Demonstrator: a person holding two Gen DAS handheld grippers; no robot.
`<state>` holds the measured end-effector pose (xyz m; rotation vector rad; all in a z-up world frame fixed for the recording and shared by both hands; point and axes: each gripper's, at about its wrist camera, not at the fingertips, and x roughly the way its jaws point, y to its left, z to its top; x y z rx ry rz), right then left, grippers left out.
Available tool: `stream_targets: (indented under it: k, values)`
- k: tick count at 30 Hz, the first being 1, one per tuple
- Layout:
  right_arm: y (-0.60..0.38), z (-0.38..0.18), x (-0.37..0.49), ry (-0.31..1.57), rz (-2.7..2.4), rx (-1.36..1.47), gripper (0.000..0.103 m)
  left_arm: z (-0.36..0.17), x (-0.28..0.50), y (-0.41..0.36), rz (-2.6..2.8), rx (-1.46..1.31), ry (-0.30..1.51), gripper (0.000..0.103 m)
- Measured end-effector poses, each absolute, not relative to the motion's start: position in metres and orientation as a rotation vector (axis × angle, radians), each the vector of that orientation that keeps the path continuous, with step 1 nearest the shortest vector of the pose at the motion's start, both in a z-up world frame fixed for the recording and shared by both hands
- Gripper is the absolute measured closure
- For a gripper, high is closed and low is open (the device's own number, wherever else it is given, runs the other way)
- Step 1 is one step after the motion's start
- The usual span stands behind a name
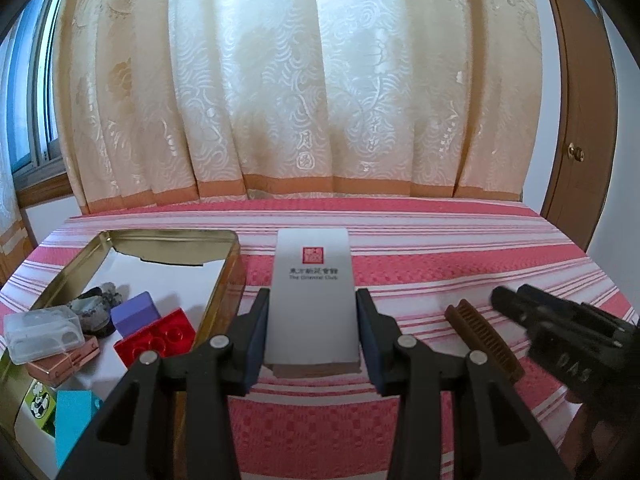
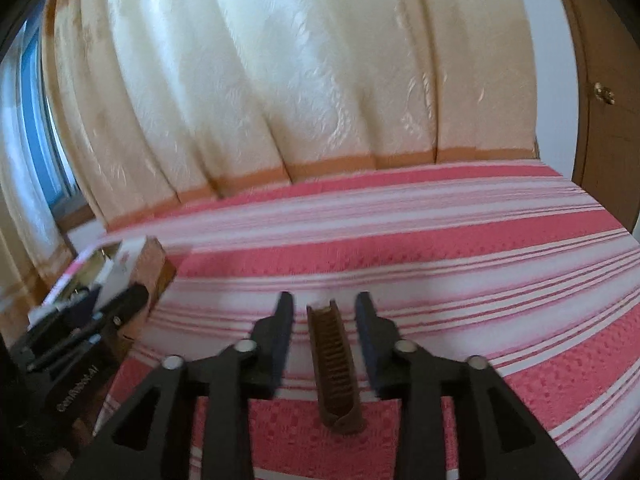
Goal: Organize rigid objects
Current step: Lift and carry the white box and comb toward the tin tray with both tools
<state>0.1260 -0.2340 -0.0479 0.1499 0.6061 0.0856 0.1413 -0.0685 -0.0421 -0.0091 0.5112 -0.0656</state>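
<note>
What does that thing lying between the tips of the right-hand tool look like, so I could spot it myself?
Start at the pink-and-white striped bedspread. To the right of the gold tin and the white box, between the open right gripper, lies a brown comb. It is the only long, narrow, toothed item there.

Your left wrist camera sits low over the striped bed (image 1: 400, 272), looking along its hand-held gripper (image 1: 312, 336) toward the far curtain (image 1: 304, 80), with the white box (image 1: 312, 292) close ahead. Your right wrist camera looks the same way (slightly tilted, and blurred), close over the brown comb (image 2: 334, 360). Both views share the bed, curtain, comb (image 1: 484, 344), the right-hand door (image 1: 580, 120) and the gold tin (image 1: 228, 280) at left.
</note>
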Motion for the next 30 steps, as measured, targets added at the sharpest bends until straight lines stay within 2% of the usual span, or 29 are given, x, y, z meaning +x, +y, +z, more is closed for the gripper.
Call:
stream_targets:
  k: [4, 13, 14, 16, 17, 24, 30]
  values:
    - [-0.234, -0.057, 0.138, 0.689, 0.094, 0.152, 0.051, -0.043, 0.142, -0.071, -0.069, 0.006, 0.518, 0.062]
    - [-0.228, -0.078, 0.158, 0.862, 0.085, 0.115, 0.051, -0.043, 0.144, -0.070, -0.073, 0.003, 0.528, 0.062]
    - [-0.228, -0.078, 0.158, 0.865, 0.084, 0.109, 0.053, -0.043, 0.144, -0.070, -0.073, 0.003, 0.530, 0.062]
    - [-0.228, -0.078, 0.157, 0.865, 0.073, 0.097, 0.070, -0.043, 0.144, -0.071, -0.073, 0.002, 0.530, 0.062]
    - [-0.229, -0.078, 0.156, 0.862, 0.079, 0.103, 0.075, -0.043, 0.144, -0.071, -0.073, 0.003, 0.529, 0.062]
    - [-0.237, -0.068, 0.147, 0.790, 0.098, 0.149, 0.075, -0.043, 0.143, -0.071, -0.074, 0.010, 0.522, 0.062]
    - [-0.238, -0.044, 0.116, 0.589, 0.096, 0.144, 0.075, -0.040, 0.137, -0.074, -0.069, 0.028, 0.488, 0.062]
